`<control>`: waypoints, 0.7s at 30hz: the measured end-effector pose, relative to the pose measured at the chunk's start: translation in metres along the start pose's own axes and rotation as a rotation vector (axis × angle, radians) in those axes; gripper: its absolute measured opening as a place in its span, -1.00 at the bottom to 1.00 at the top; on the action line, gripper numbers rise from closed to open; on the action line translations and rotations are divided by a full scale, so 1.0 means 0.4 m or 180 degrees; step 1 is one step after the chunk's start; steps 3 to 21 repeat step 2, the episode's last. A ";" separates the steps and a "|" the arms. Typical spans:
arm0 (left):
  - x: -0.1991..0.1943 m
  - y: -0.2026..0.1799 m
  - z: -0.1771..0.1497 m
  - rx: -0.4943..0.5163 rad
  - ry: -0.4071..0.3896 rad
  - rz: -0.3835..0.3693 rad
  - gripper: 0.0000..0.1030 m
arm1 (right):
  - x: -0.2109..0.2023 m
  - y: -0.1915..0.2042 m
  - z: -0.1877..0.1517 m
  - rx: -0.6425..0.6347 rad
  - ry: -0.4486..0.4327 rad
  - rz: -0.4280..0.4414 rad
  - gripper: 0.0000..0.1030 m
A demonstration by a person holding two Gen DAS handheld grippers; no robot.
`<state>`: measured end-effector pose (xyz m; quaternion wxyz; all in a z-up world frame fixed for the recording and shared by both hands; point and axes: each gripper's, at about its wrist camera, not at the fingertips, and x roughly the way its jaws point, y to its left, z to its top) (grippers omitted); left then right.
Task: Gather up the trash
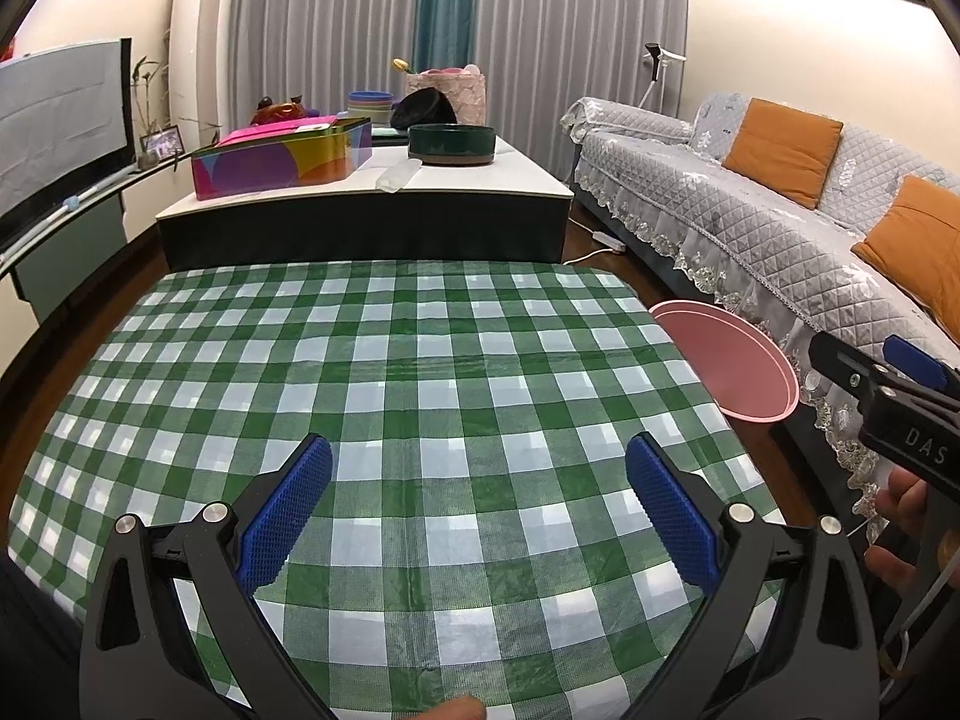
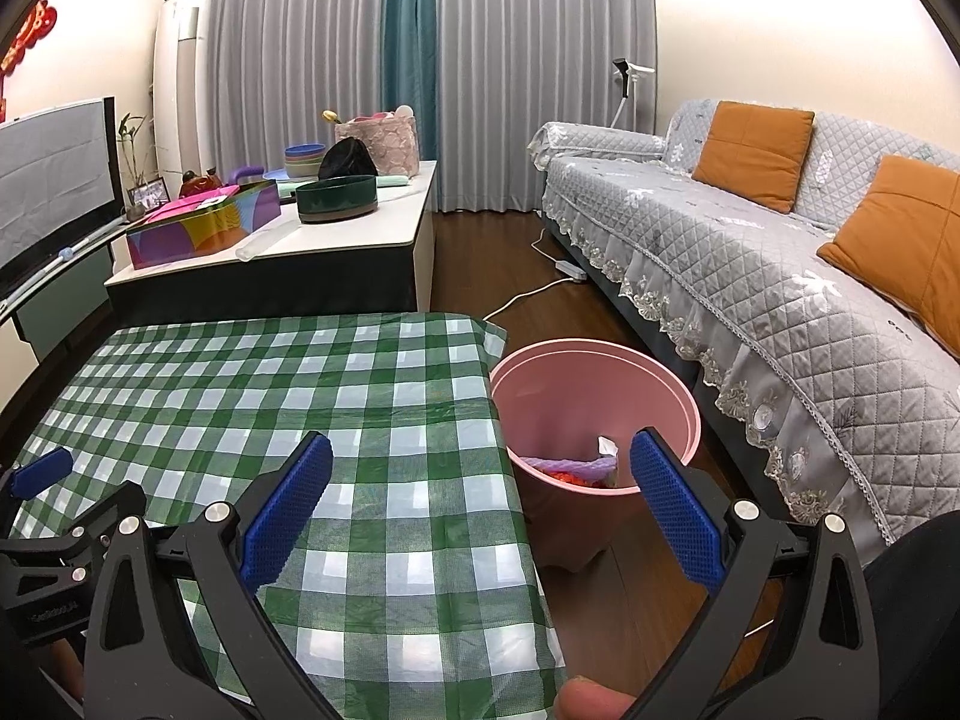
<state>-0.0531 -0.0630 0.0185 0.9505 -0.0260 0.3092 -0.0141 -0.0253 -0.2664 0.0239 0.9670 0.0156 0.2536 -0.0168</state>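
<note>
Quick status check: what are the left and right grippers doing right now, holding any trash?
Left gripper: open, empty, over the checked tablecloth.
Right gripper: open, empty, near the pink bin.

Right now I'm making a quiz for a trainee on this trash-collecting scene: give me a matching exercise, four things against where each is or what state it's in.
Things:
1. bin
2. wrappers
3. left gripper
4. cushions

Places or states:
A. on the sofa
B. open over the checked cloth
C. on the floor between table and sofa
D. inside the bin

Pairs: 1-C, 2-D, 3-B, 4-A
</note>
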 end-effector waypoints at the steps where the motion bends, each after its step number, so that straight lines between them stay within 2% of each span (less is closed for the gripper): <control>1: 0.000 -0.001 -0.001 0.0003 0.0002 0.0000 0.85 | -0.001 -0.002 -0.001 0.0001 0.0001 0.0001 0.90; 21: 0.001 -0.002 -0.001 0.0010 0.0001 0.0001 0.85 | -0.001 -0.002 -0.001 0.0001 0.0003 0.0003 0.90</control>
